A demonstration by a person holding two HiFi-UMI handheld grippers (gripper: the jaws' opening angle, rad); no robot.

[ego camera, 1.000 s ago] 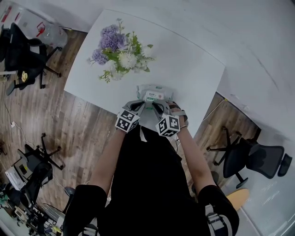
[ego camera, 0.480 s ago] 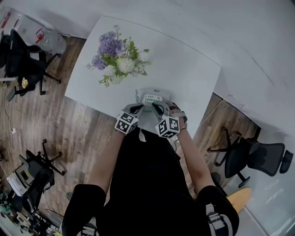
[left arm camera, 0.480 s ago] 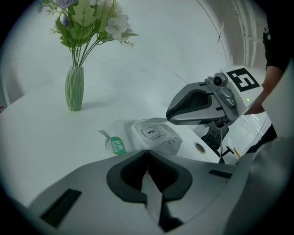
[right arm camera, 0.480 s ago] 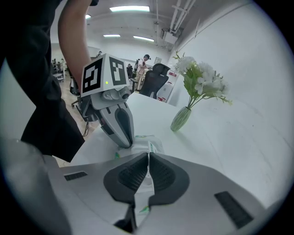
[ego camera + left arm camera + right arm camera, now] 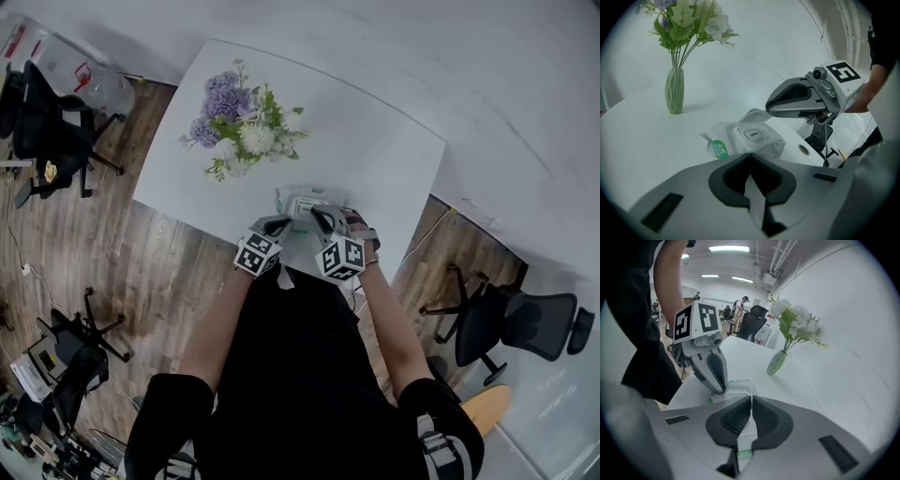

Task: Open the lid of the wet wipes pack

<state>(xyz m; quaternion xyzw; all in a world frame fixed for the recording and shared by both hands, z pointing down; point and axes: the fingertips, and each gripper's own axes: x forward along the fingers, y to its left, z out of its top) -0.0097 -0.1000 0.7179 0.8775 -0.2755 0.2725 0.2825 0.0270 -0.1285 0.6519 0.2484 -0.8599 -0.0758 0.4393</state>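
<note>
Head view: wet wipes pack (image 5: 305,201) sits on the white table (image 5: 375,159), on the person's side of the vase of flowers (image 5: 242,127), lid (image 5: 752,134) lying flat. Left gripper (image 5: 749,154) has its jaws pressed together on nothing, right at the pack's end. Right gripper (image 5: 751,399) looks pinched on the other end.
</note>
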